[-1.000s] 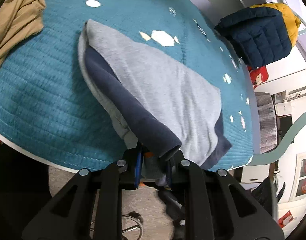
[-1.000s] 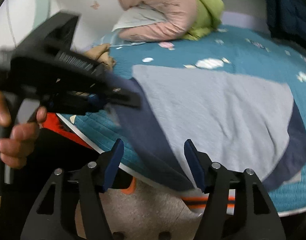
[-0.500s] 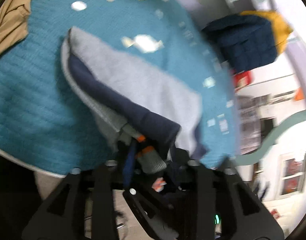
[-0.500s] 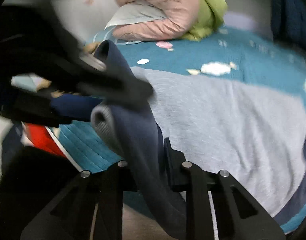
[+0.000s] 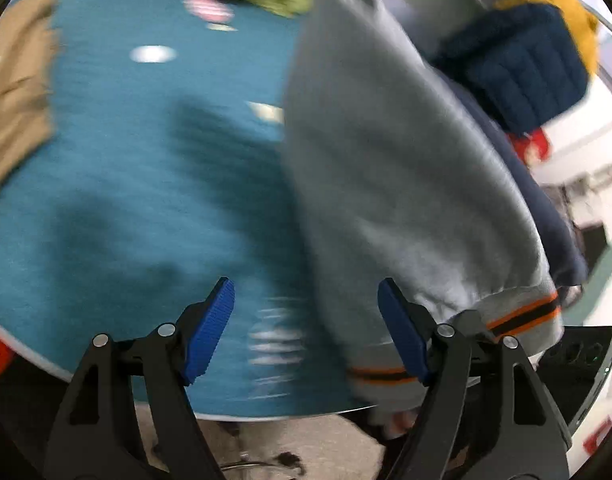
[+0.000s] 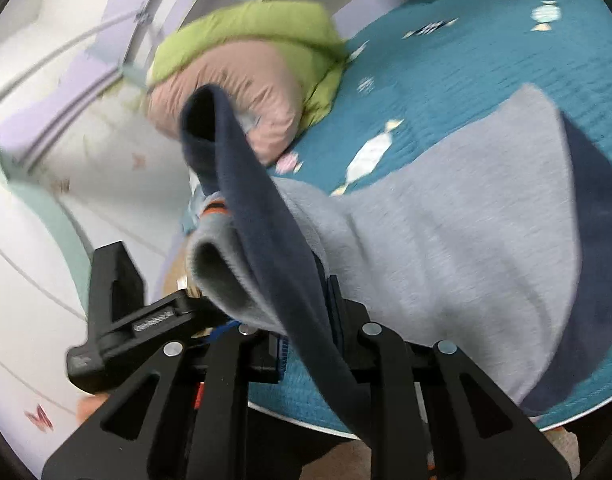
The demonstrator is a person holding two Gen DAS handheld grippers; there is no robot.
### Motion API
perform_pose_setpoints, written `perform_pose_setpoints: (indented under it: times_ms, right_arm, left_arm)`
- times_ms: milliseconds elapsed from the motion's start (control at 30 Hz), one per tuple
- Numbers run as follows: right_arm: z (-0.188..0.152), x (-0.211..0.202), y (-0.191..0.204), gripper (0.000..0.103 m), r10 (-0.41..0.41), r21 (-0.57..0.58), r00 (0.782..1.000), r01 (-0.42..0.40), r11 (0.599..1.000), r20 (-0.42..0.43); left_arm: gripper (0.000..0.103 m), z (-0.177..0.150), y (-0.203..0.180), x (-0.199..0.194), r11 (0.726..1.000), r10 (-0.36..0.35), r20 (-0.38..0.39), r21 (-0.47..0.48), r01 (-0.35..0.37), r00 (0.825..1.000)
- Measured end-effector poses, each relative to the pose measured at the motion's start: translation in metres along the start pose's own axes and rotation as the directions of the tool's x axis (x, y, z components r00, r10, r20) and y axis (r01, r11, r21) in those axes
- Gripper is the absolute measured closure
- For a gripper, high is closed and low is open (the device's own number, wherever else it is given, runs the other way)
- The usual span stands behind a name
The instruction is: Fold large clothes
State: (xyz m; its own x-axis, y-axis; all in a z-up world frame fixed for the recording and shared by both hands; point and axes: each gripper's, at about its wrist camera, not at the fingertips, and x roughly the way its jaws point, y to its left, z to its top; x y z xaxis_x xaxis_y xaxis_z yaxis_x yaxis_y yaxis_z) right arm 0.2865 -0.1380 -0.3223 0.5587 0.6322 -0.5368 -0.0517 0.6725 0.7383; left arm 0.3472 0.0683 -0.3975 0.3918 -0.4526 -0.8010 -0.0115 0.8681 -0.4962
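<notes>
The right gripper (image 6: 306, 320) was clamped on a bunched fold of a grey and navy sweatshirt (image 6: 446, 248), the navy sleeve (image 6: 242, 184) draping over its jaws and rising up and away from them. The rest of the garment spread out ahead and to the right of that gripper, lying across a teal bedspread (image 6: 486, 60). A pink and green quilt (image 6: 246, 80) sat farther off, beyond the sleeve.

The left gripper (image 5: 306, 328) held nothing; its blue pads (image 5: 210, 328) were spreading apart, with only bedspread showing between them. The sweatshirt's grey body (image 5: 386, 160) hung just to the right of that gripper, its orange-striped hem (image 5: 518, 312) behind the right finger. A tan garment (image 5: 14, 100) lay far to the left, and a navy and yellow jacket (image 5: 518, 64) was up and to the right.

This looked like a handover mid-fold: one side taking the sleeve while the other let go. The next move probably called for the free left gripper to find a fresh hold on the hem or far edge, so the garment could be carried over flat without the sleeve slipping or bunching.
</notes>
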Motion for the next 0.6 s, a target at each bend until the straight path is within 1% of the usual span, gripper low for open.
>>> perform_pose_setpoints:
  times_ms: [67, 133, 200, 233, 267, 300, 333, 367, 400, 433, 467, 500, 533, 567, 600]
  right_arm:
    - [0.007, -0.018, -0.007, 0.087, -0.029, 0.002, 0.999, 0.029, 1.0, 0.039]
    - [0.012, -0.039, -0.016, 0.088, -0.063, 0.005, 0.995, 0.063, 0.998, 0.082]
    - [0.021, -0.062, -0.032, 0.089, -0.109, 0.033, 0.984, 0.105, 0.994, 0.143]
    - [0.025, -0.068, -0.039, 0.089, -0.125, 0.052, 0.979, 0.119, 0.992, 0.158]
    - [0.029, -0.073, -0.05, 0.089, -0.155, 0.076, 0.974, 0.144, 0.987, 0.164]
    - [0.031, -0.077, -0.062, 0.092, -0.181, 0.102, 0.97, 0.166, 0.981, 0.161]
    - [0.031, -0.079, -0.075, 0.095, -0.204, 0.136, 0.968, 0.184, 0.974, 0.149]
    - [0.029, -0.082, -0.09, 0.095, -0.218, 0.178, 0.966, 0.193, 0.965, 0.14]
    - [0.027, -0.083, -0.099, 0.095, -0.203, 0.202, 0.97, 0.175, 0.964, 0.13]
    - [0.026, -0.084, -0.105, 0.092, -0.185, 0.216, 0.975, 0.156, 0.964, 0.121]
    - [0.023, -0.085, -0.111, 0.092, -0.164, 0.231, 0.979, 0.134, 0.964, 0.118]
    - [0.022, -0.087, -0.115, 0.091, -0.161, 0.252, 0.98, 0.127, 0.959, 0.118]
    - [0.022, -0.087, -0.118, 0.086, -0.161, 0.261, 0.98, 0.127, 0.957, 0.116]
    - [0.02, -0.09, -0.119, 0.08, -0.163, 0.271, 0.98, 0.128, 0.954, 0.111]
    - [0.02, -0.089, -0.122, 0.066, -0.172, 0.282, 0.979, 0.136, 0.95, 0.109]
  left_arm:
    - [0.028, 0.002, -0.034, 0.009, 0.997, -0.017, 0.005, 0.074, 0.017, 1.0]
    - [0.028, 0.002, -0.072, 0.019, 0.987, -0.01, 0.007, 0.163, 0.008, 1.0]
    - [0.028, -0.002, -0.099, 0.033, 0.978, -0.029, -0.022, 0.207, 0.033, 0.999]
    - [0.028, -0.004, -0.11, 0.041, 0.974, -0.025, -0.035, 0.225, 0.032, 0.999]
    - [0.028, -0.008, -0.119, 0.049, 0.969, -0.035, -0.052, 0.242, 0.047, 0.998]
    - [0.028, -0.012, -0.129, 0.06, 0.964, -0.05, -0.087, 0.257, 0.071, 0.995]
    - [0.028, -0.014, -0.138, 0.071, 0.962, -0.034, -0.116, 0.265, 0.064, 0.993]
    - [0.028, -0.014, -0.145, 0.081, 0.959, -0.02, -0.136, 0.278, 0.057, 0.99]
    - [0.028, -0.02, -0.152, 0.089, 0.951, -0.018, -0.155, 0.301, 0.065, 0.988]
    - [0.028, -0.023, -0.155, 0.094, 0.946, -0.015, -0.166, 0.318, 0.068, 0.986]
    - [0.028, -0.028, -0.158, 0.1, 0.94, 0.015, -0.164, 0.34, 0.042, 0.986]
    - [0.028, -0.03, -0.157, 0.101, 0.936, 0.025, -0.151, 0.35, 0.03, 0.988]
    - [0.028, -0.032, -0.157, 0.101, 0.935, 0.011, -0.145, 0.351, 0.041, 0.989]
    - [0.028, -0.031, -0.154, 0.097, 0.94, -0.007, -0.138, 0.336, 0.054, 0.99]
    - [0.028, -0.03, -0.149, 0.091, 0.946, -0.018, -0.126, 0.318, 0.057, 0.992]
